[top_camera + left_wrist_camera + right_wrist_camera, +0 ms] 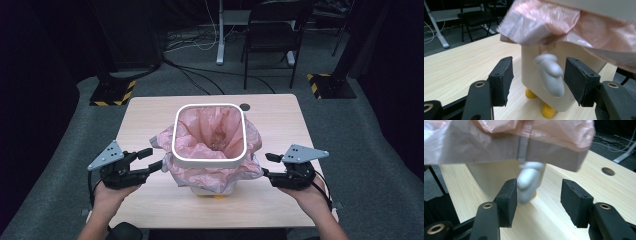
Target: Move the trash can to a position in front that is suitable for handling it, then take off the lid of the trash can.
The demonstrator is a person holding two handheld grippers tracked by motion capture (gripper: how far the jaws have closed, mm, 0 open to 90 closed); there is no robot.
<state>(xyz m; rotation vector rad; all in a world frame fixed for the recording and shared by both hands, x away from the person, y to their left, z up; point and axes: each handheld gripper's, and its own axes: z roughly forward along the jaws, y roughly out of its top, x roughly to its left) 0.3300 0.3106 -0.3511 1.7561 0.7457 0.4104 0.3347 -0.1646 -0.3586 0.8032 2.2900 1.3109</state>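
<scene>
High view: a white bin (210,162) stood at the middle of the wooden table (280,200), lined with a pink bag (212,132) whose edge was folded out over the white rim and hung loosely down the sides
Left gripper (150,160): held in the left hand (111,192) just beside the bin's left flank, jaws spread wide, nothing between them, tips close to the hanging bag film
Right gripper (267,166): held in the right hand (307,195) just beside the bin's right flank, jaws spread wide, nothing gripped
Left gripper view: showed the bin's cream wall, a grey wing-shaped handle (550,75) on it and two yellow feet (547,111) under the base; the handle lay in line with the gap between the pads (504,78) but beyond them, untouched
Right gripper view: showed a second grey handle (529,182) on the opposite wall, blurred, near the left-hand pad (509,200); whether they touched could not be told
Table detail: a round cable hole (608,171) lay in the table top beyond the right-hand jaw
Bag overhang: in both gripper views the film hung above the jaws, apart from them
</scene>
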